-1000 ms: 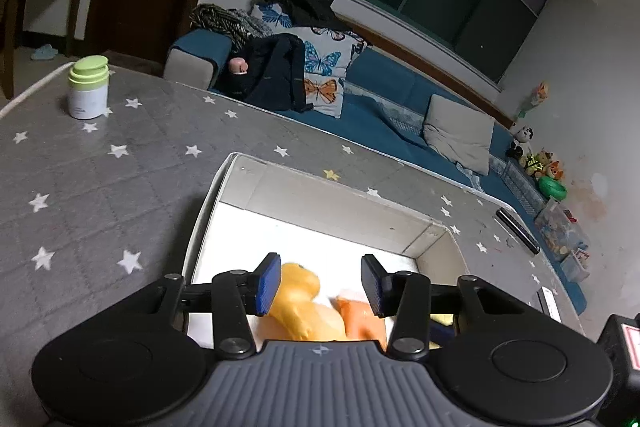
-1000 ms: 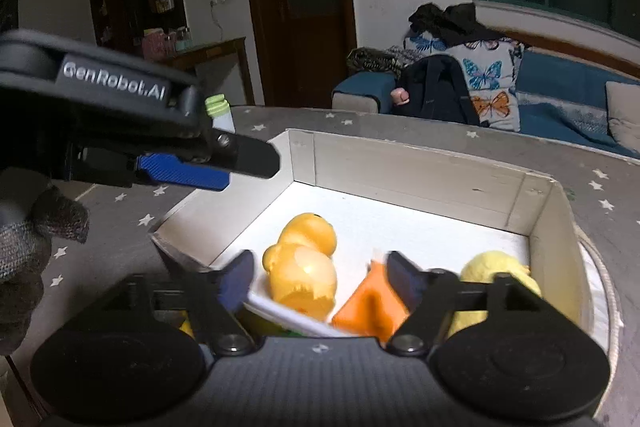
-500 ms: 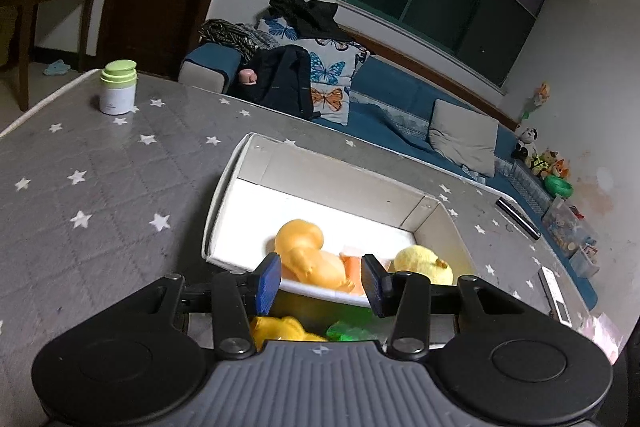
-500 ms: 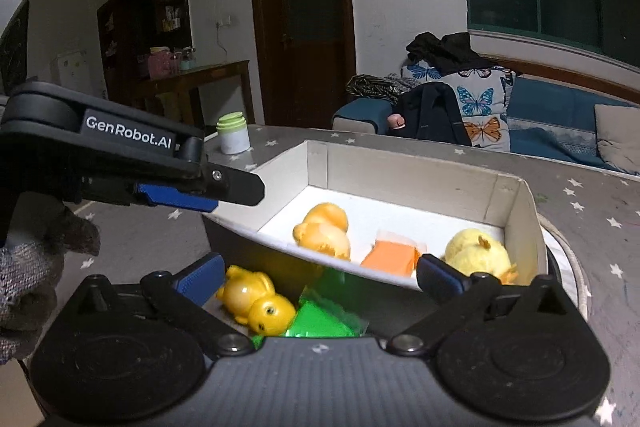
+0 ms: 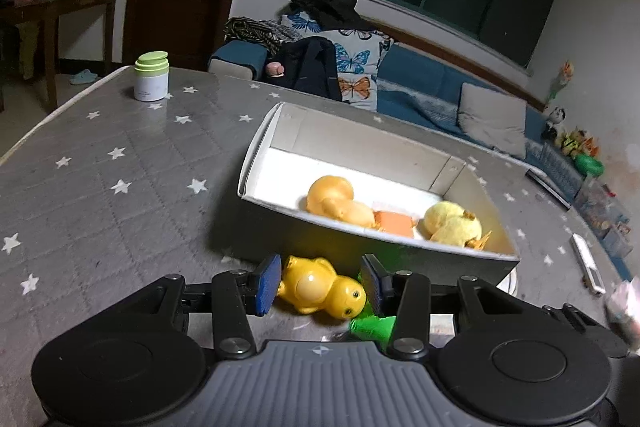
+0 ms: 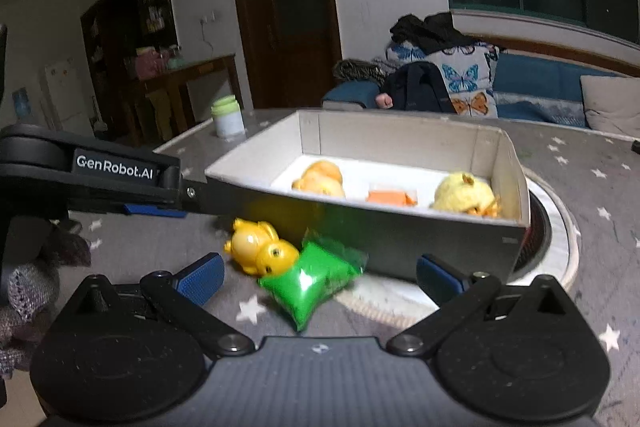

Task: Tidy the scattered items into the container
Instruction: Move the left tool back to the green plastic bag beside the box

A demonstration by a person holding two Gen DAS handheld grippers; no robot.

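left wrist view:
left gripper (image 5: 322,285): jaws parted around the duck (image 5: 320,287), not clamped; gaps are seen on both sides.
duck: lies on its side on the table (image 5: 100,187), just in front of the box (image 5: 376,239).
pouch (image 5: 370,327): green, mostly hidden behind the right finger, touching the duck.
box contents: orange toy (image 5: 340,205), block (image 5: 394,223), chick (image 5: 452,225).
risk: the round, glossy duck could be squeezed out sideways on closing; the pouch could be pinched along with it.
text: none readable.

right wrist view:
right gripper (image 6: 320,277): spread wide, nothing held; the pouch (image 6: 310,279) sits between the fingers.
duck (image 6: 260,247): rests against the pouch's upper corner.
risk: both grippers are crowded at the same spot, so a collision is likely; the box (image 6: 400,243) wall could be knocked.
text: "GenRobot.AI" is read on the left gripper (image 6: 116,167).
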